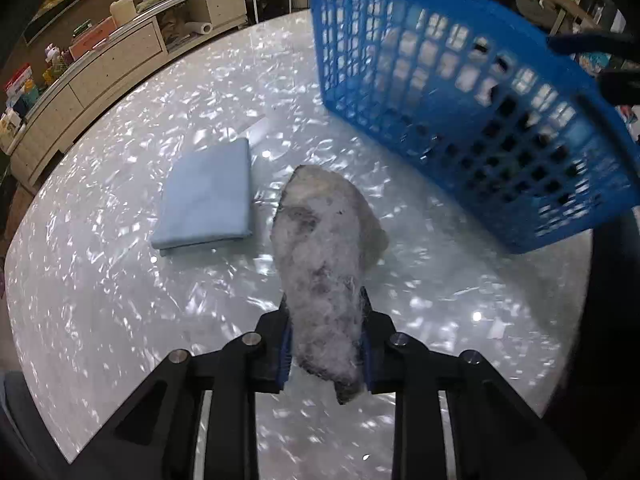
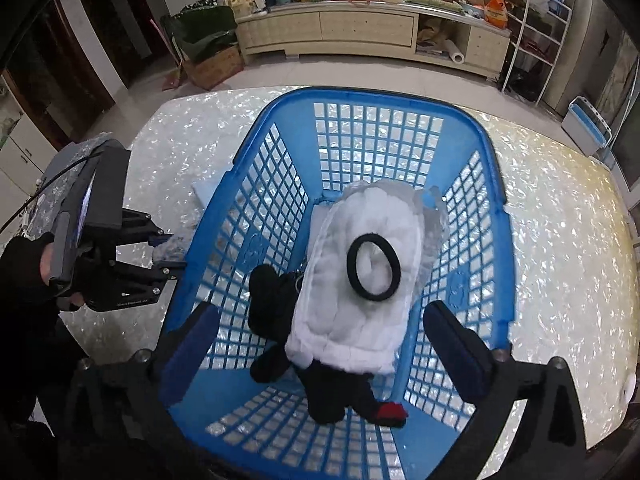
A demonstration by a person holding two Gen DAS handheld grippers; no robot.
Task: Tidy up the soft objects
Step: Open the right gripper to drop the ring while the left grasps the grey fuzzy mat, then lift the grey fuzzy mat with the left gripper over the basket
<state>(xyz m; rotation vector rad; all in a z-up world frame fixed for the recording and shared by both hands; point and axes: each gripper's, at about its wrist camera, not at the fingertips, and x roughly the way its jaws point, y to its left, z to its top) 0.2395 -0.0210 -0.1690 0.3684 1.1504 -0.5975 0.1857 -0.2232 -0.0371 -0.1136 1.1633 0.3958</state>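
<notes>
Pearly table lies bare lower left; left gripper pinches grey fluffy wad beside blue basket; right gripper gapes wide, empty.

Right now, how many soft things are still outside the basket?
2: a fluffy grey cloth pinched in the left gripper, and a folded blue cloth on the table. The basket may hide others.
</notes>
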